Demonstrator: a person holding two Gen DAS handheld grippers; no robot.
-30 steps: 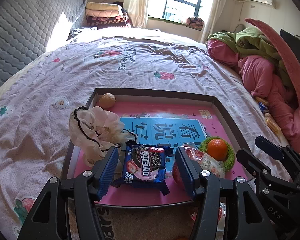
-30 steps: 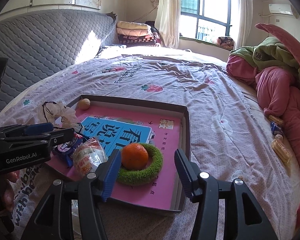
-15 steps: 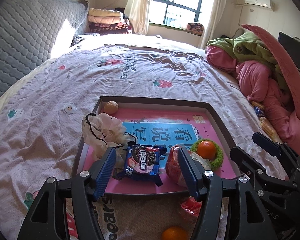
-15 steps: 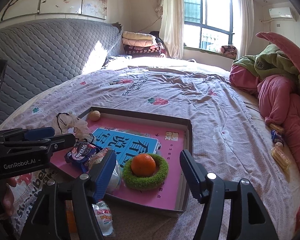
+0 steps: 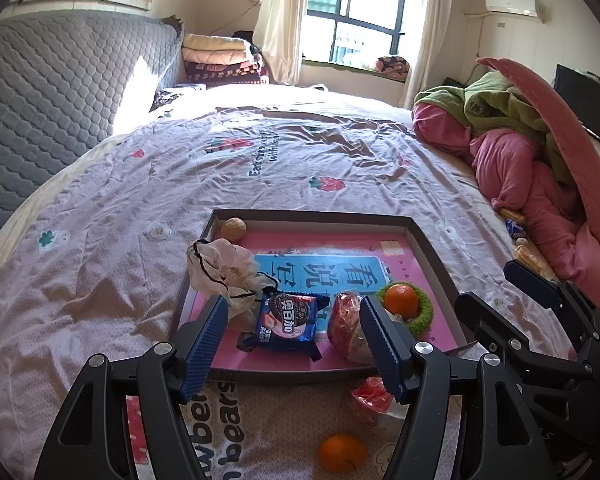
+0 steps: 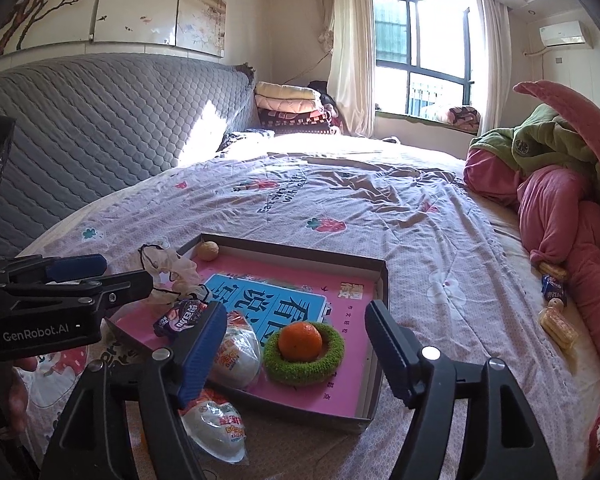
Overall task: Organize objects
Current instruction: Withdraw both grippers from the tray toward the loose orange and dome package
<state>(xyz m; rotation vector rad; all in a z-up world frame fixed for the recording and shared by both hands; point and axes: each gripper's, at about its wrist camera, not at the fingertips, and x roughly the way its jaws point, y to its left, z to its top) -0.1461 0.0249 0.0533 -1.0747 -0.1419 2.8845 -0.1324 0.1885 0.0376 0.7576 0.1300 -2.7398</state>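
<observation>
Already in the tray (image 5: 432, 248), left to right: drawstring pouch (image 5: 220, 266) draped over the left wall, walnut (image 5: 233, 229) in the far corner, cookie packet (image 5: 288, 320), red-and-white snack bag (image 5: 346, 326), orange (image 5: 400, 298) seated in the green ring (image 5: 424, 314).

Left outside on the bed (image 5: 300, 160), just before the near wall: second snack bag (image 6: 216, 428), loose orange (image 5: 342, 452); more snacks far right beside the pink bedding (image 6: 560, 240).

Left gripper (image 5: 292, 344) jaws just opened wider, holding nothing, cookie packet below. Right gripper (image 6: 296, 352) likewise just opened, empty above the ring.

Free pink floor mid-tray and right. Low walls to clear. Broad open bed beyond.
</observation>
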